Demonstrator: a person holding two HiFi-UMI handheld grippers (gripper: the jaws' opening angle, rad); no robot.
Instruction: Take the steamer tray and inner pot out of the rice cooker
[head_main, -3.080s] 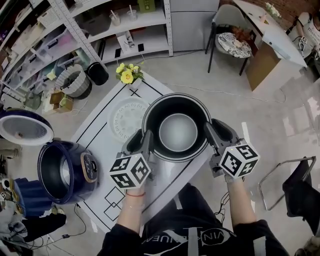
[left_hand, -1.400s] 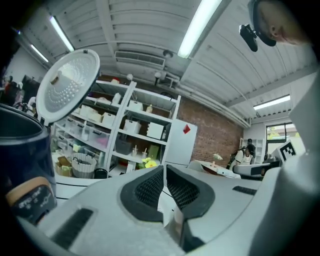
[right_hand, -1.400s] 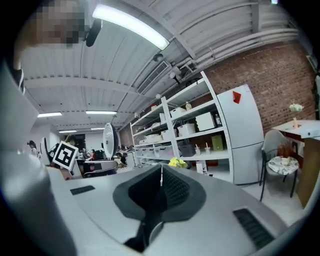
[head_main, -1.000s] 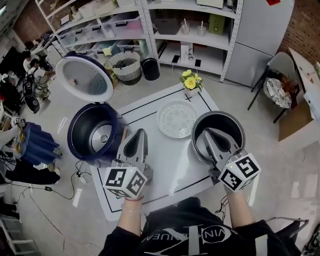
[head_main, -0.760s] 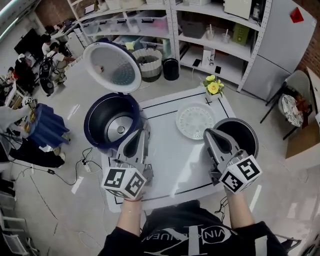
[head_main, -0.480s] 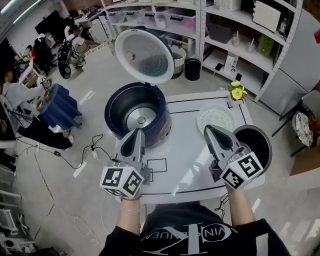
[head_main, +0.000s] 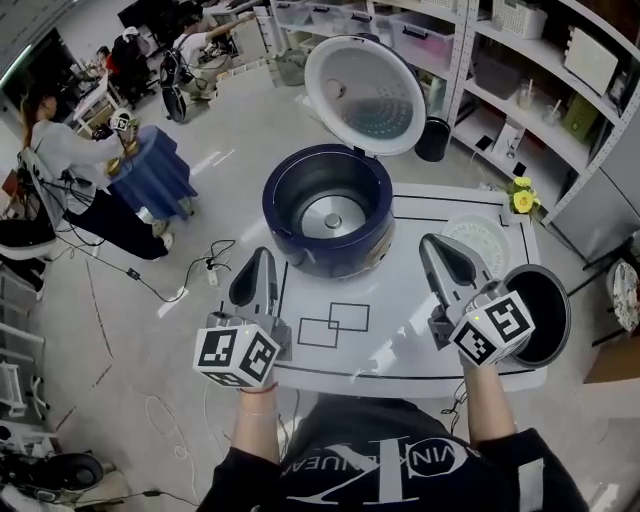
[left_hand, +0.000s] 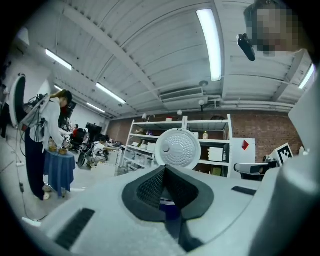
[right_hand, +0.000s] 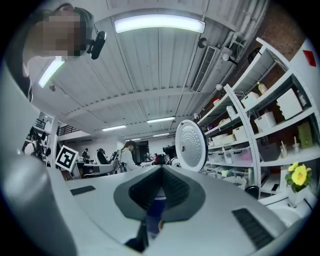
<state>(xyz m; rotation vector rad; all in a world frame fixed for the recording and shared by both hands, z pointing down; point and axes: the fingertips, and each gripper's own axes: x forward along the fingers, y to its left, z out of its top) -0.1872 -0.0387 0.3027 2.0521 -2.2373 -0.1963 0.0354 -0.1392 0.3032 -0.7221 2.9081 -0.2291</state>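
Head view, looking steeply down: the navy rice cooker (head_main: 283, 232) sits at the upper centre of the frame on the far left part of a white table (head_main: 400, 335), its round lid (head_main: 365, 95) tipped open behind it and its well showing only the bare metal base. The dark inner pot (head_main: 550, 300) stands on the table at the right edge of the frame, well apart from the cooker. The white perforated steamer tray (head_main: 490, 240) lies flat between the cooker and the pot, just above the pot in the frame. The left gripper (head_main: 262, 254) is in the lower left, over the table's left edge, pointing toward the cooker. The right gripper (head_main: 435, 243) is in the lower right, partly covering the tray and pot. Both grippers have their jaws pressed together with nothing between them. Yellow flowers (head_main: 520, 200) stand at the table's far corner, shelving (head_main: 520, 60) fills the upper right, and people (head_main: 60, 150) are at the upper left.
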